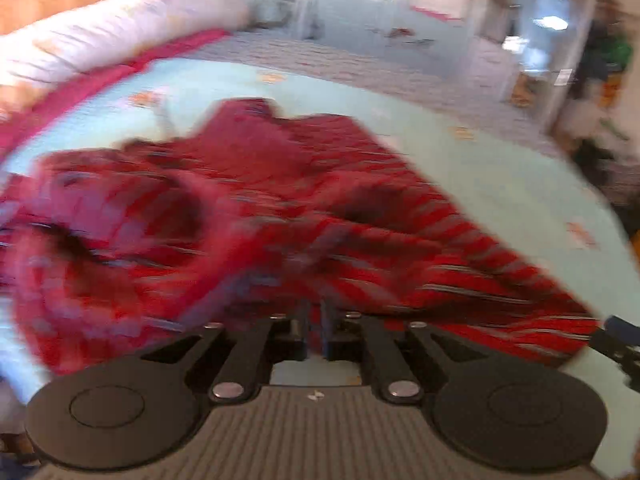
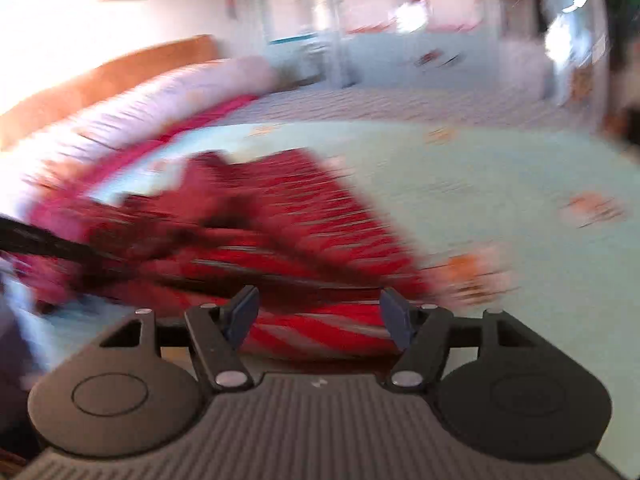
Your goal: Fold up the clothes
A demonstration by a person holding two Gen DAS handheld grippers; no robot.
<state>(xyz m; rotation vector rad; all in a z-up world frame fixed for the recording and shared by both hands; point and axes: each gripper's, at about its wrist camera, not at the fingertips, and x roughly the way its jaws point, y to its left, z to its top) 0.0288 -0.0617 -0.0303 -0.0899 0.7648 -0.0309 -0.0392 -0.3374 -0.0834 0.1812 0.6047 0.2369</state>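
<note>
**Two grippers over one crumpled garment: between grasps in a folding task**

Two wrist views are showing the same red striped garment (image 1: 256, 216), which is lying rumpled on the pale blue bedsheet (image 1: 500, 184) with a pink rolled quilt (image 1: 120, 36) behind it. Both pictures are heavily blurred, so I am reading fine detail with caution.

I am holding the left gripper (image 1: 316, 316) over the near edge of the cloth. Its jaws are standing almost together, with only a thin slit between them; I cannot tell whether a fold of fabric is caught in that slit, and I am judging it as most likely empty.

I am holding the right gripper (image 2: 320, 312) with its jaws standing wide apart. The striped hem is lying beyond and between the blue pads (image 2: 244, 312), but neither pad is pressing on it.

As I judge it, I am working at the spreading step, before any fold is made: the garment is bunched, not flat. The next move is calling for each gripper to pick a distinct corner or hem edge, close firmly, and draw the cloth out flat across the sheet.
</note>
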